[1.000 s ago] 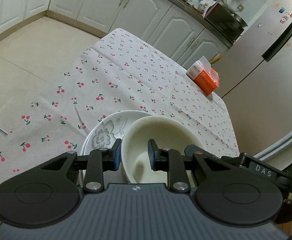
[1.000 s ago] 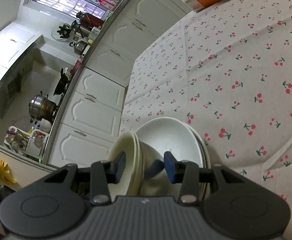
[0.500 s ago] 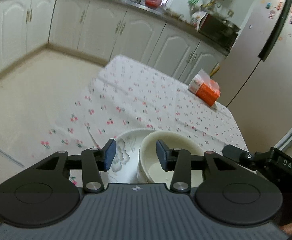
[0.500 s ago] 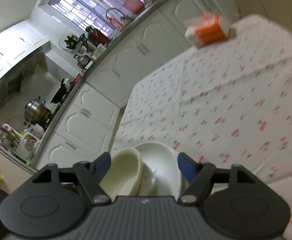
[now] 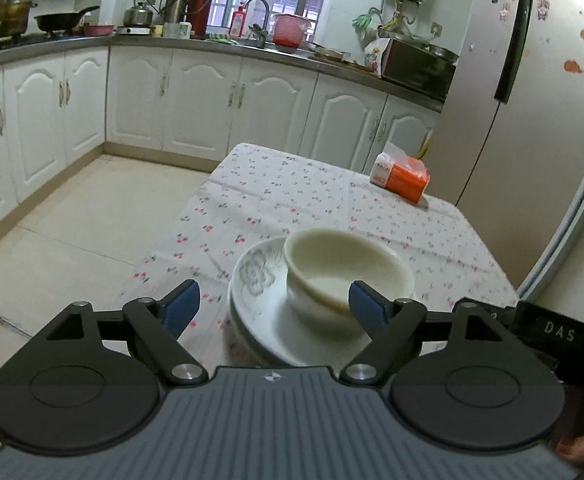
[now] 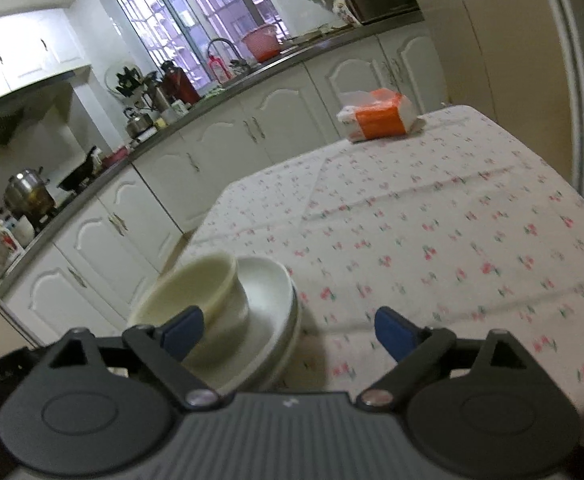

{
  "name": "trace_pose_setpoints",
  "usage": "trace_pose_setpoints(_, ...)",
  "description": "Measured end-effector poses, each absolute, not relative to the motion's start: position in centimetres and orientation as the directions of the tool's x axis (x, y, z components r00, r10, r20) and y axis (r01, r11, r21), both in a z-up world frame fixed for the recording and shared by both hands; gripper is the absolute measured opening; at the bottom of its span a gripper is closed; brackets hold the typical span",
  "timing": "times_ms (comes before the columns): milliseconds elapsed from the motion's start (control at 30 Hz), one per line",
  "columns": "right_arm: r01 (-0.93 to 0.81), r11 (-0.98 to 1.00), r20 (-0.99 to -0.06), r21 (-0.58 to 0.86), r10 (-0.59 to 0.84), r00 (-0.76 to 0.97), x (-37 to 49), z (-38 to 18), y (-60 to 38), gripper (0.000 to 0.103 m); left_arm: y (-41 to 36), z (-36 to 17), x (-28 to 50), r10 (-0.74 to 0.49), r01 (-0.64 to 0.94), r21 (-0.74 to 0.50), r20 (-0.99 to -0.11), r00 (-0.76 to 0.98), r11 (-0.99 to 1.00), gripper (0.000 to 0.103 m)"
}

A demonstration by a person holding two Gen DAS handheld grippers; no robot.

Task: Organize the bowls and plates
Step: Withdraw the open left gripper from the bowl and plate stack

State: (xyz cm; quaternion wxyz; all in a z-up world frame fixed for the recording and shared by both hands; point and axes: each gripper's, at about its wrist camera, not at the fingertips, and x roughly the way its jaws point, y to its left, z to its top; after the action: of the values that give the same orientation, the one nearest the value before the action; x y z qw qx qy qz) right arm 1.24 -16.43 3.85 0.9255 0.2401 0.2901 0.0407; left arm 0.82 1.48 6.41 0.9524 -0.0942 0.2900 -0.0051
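Observation:
A cream bowl (image 5: 342,276) stands on a stack of white plates (image 5: 258,300) with a grey flower print, at the near end of the cherry-print tablecloth (image 5: 312,204). My left gripper (image 5: 274,310) sits back from the stack, its jaws opening wide, touching nothing. In the right wrist view the same bowl (image 6: 200,292) and plates (image 6: 272,312) lie low on the left. My right gripper (image 6: 288,332) is drawn back too, jaws still opening, with only cloth and the plate rim between its blue pads (image 6: 392,334).
An orange and white tissue pack (image 5: 402,174) lies at the table's far end. A fridge door (image 5: 532,120) stands close on the right. White cabinets (image 5: 212,96) and a cluttered counter run along the back, with tiled floor (image 5: 72,216) to the left.
Both grippers let go of the bowl and opened wide. Both pulled back and tilted up, so more of the kitchen shows. The bowl now rests on the plates.

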Motion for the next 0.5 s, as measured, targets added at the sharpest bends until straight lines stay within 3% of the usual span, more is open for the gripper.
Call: trace_pose_setpoints(500, 0.083, 0.955, -0.587, 0.283, 0.104, 0.803, -3.2, 2.5, -13.3, 0.093, 0.6, 4.5, -1.4, -0.015, -0.06, -0.104, -0.605, 0.796, 0.993, 0.103)
